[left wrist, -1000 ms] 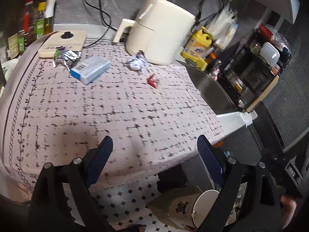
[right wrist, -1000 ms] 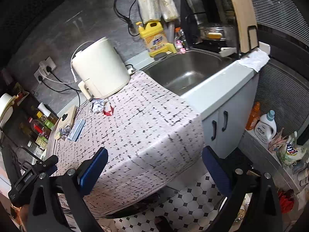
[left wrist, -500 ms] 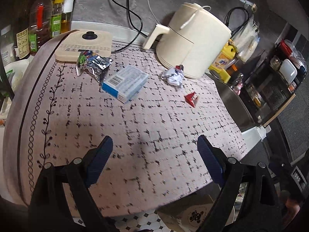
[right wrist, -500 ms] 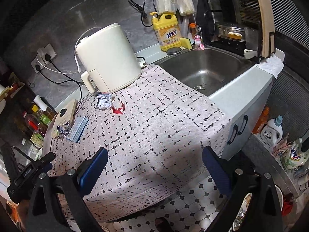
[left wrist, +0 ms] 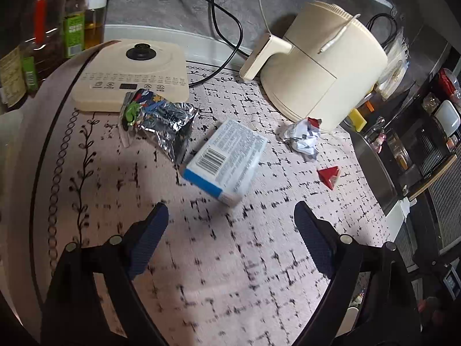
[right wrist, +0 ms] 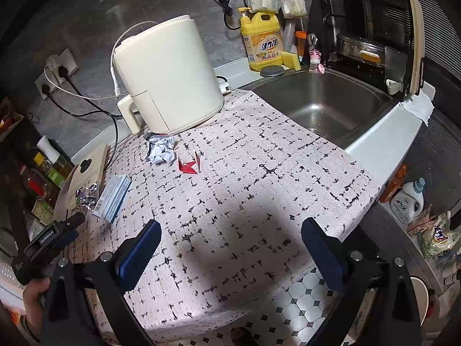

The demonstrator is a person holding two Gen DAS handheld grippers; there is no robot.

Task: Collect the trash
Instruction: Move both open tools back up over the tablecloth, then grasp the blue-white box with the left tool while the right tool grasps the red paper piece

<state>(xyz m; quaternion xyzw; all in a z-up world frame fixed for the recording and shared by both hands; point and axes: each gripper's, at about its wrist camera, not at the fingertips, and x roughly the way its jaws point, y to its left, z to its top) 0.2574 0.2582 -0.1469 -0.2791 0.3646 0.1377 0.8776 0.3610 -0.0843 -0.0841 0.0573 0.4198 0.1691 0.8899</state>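
We see the tabletop [left wrist: 259, 259] under a checked cloth, with the cream air fryer [left wrist: 322, 69] standing at its back. In front of the fryer lies the trash: a blue and white box [left wrist: 227, 161], a foil wrapper [left wrist: 161, 121] just to its left beside a flat cream cooker [left wrist: 129, 72], a crumpled paper ball [left wrist: 304, 139] touching the fryer's base, and a small red scrap [left wrist: 330, 174] near the ball. Our left gripper [left wrist: 230, 227] hangs released just short of the box, holding nothing. Our right gripper [right wrist: 230, 239] is likewise spread wide and empty above the cloth's near edge.
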